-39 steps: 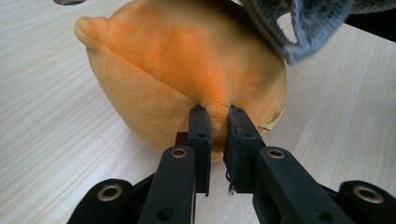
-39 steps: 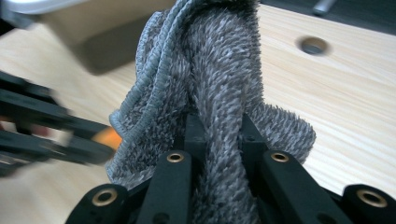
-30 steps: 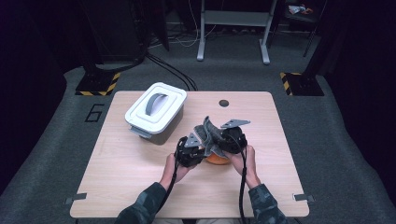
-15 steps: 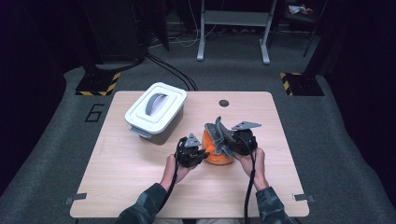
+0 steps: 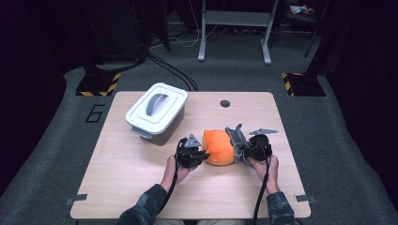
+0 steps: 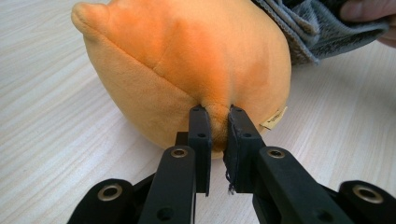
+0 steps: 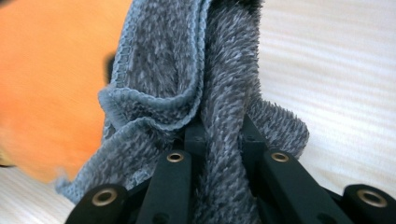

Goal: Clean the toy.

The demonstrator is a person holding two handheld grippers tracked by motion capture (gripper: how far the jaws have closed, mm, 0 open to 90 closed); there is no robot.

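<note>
Near the middle of the table (image 5: 141,187), a little toward my right, the orange plush toy (image 5: 218,147) lies on the wood between my 2 grippers. My left gripper (image 5: 199,155) has its jaws drawn nearly together on a pinch of the toy's orange fabric; in the left gripper view the plush (image 6: 187,65) bulges just above the pads. My right gripper (image 5: 237,146) has its jaws clamped on a fold of grey cloth (image 7: 205,93), which drapes against the toy's right side. Well apart, toward the far left of the table, stands a white lidded box (image 5: 156,108) with a grey handle.
</note>
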